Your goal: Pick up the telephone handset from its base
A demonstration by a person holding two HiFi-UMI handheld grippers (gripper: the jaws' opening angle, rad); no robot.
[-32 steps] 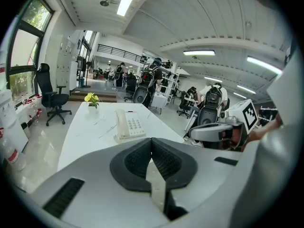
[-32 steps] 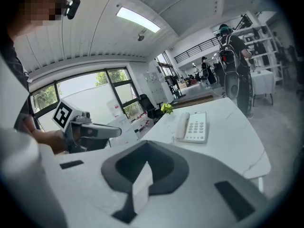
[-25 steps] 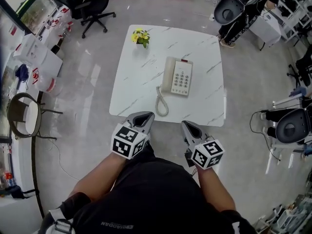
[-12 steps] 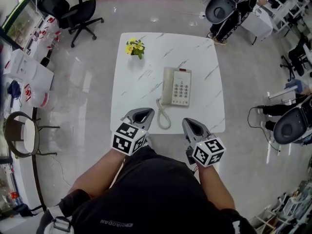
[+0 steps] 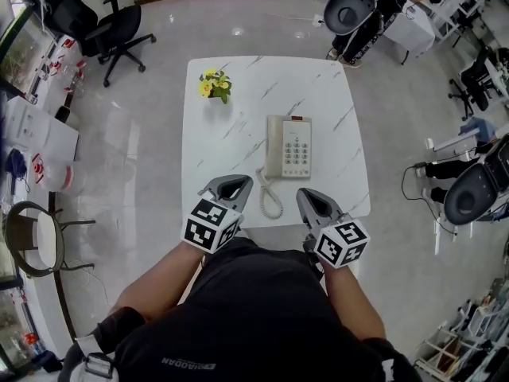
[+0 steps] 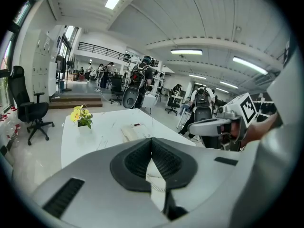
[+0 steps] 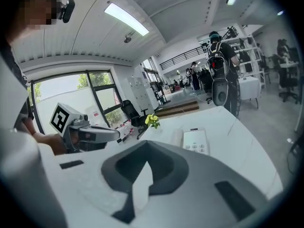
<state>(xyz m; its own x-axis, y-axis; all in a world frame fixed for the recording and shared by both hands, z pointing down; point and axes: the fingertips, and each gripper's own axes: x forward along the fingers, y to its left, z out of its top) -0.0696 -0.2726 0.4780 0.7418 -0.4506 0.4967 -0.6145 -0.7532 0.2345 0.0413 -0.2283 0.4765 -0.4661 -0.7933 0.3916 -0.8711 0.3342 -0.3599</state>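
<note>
A beige telephone (image 5: 289,146) lies on the white marble table (image 5: 238,126). Its handset (image 5: 273,146) rests along the left side of the base, and the coiled cord (image 5: 269,197) runs toward the table's near edge. My left gripper (image 5: 238,181) hovers at the near edge just left of the cord, jaws shut and empty. To the right of the cord, my right gripper (image 5: 305,193) is also shut and empty. The left gripper view shows the telephone (image 6: 135,131) beyond the closed fingertips (image 6: 152,139). The right gripper view shows the telephone (image 7: 194,140) ahead, apart from both grippers.
A small pot of yellow flowers (image 5: 211,85) stands at the table's far left corner. A black office chair (image 5: 95,22) is beyond the table on the left, with more chairs (image 5: 350,6) at the far right. A round stool (image 5: 32,237) stands on the floor at left.
The person has stepped toward the table. Both grippers have come forward from short of the table to its near edge, either side of the cord. The jaws have stayed shut.
</note>
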